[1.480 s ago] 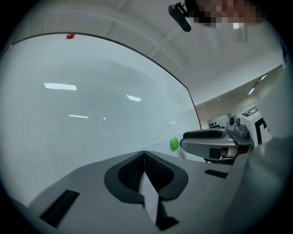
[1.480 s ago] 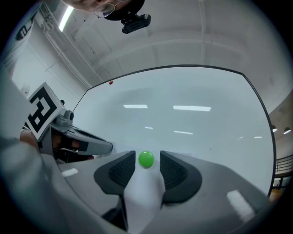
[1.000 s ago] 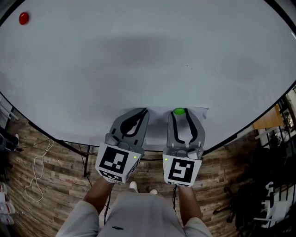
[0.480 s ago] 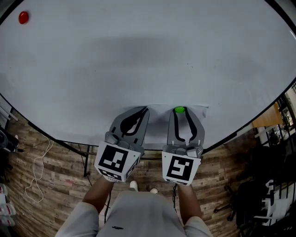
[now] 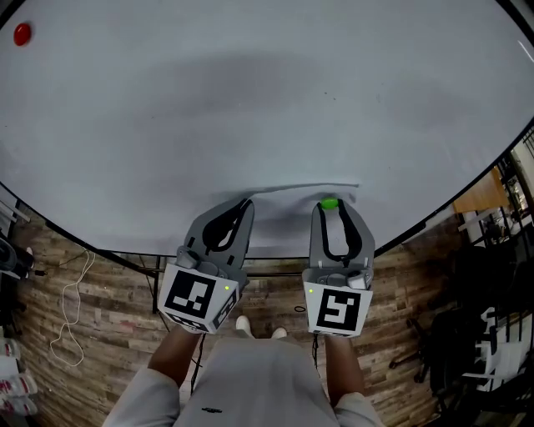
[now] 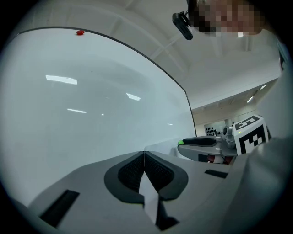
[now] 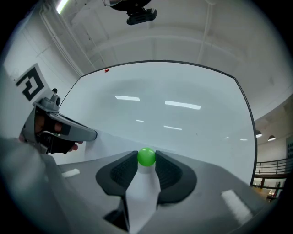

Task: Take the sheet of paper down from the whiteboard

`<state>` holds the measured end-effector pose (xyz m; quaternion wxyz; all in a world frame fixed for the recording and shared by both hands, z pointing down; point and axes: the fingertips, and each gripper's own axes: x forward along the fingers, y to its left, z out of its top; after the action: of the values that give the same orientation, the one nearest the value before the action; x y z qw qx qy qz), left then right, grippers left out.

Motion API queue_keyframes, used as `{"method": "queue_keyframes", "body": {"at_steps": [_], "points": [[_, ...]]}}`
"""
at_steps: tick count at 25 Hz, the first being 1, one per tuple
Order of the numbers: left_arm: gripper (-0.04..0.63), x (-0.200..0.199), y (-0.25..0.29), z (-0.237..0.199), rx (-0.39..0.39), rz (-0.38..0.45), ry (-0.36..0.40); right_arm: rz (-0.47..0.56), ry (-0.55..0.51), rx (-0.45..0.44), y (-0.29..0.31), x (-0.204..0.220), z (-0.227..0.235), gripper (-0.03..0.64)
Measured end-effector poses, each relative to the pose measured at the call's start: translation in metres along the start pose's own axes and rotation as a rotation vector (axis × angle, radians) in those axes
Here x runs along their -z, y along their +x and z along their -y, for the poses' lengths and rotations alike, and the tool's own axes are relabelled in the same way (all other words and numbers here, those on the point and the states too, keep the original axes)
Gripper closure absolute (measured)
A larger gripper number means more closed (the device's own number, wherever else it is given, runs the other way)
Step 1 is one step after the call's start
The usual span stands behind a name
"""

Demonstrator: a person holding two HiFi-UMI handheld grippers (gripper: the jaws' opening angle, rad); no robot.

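**Room notes: floor, edges, overhead**

Floor: brown wood-plank flooring (image 5: 100, 283), boards mottled light and dark. A thin white cable (image 5: 71, 321) lies looped on it at left. Black furniture, seemingly chairs (image 5: 455, 350), crowds the right side, near a tan wooden panel (image 5: 482, 196). Overhead: white beamed ceiling (image 7: 183, 36), bright strip light (image 7: 62, 5). Railed gallery (image 7: 270, 176) far right.

Whiteboard (image 5: 250, 100): smooth, glossy, mirrors ceiling lights. Sheet of paper (image 5: 292, 196): thin, matt white. Green magnet (image 7: 146, 156): smooth glossy plastic. Red magnet (image 5: 22, 34): glossy too. Left gripper (image 6: 144, 154), right gripper (image 5: 331, 207): matt grey plastic shells. Pads (image 7: 120, 172): dark, ribbed, rubbery look. Floor (image 5: 100, 308): wood planks, visible grain, dull finish.
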<state>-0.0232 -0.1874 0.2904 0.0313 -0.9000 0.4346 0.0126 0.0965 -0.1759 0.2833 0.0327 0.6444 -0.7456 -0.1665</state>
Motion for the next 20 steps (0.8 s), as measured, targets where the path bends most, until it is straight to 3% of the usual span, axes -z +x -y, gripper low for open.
{"method": "queue_keyframes", "body": {"at_steps": [6, 12, 20], "points": [[0.589, 0.023, -0.024, -0.003, -0.034, -0.038, -0.045, 0.01, 0.053, 0.015, -0.029, 0.018, 0.016, 0.485], [0.589, 0.057, -0.058, -0.015, -0.097, -0.074, -0.111, -0.003, 0.174, 0.047, -0.06, 0.037, 0.035, 0.485], [0.589, 0.096, -0.099, -0.025, -0.202, -0.121, -0.182, -0.051, 0.195, 0.012, -0.089, 0.069, 0.032, 0.485]]}}
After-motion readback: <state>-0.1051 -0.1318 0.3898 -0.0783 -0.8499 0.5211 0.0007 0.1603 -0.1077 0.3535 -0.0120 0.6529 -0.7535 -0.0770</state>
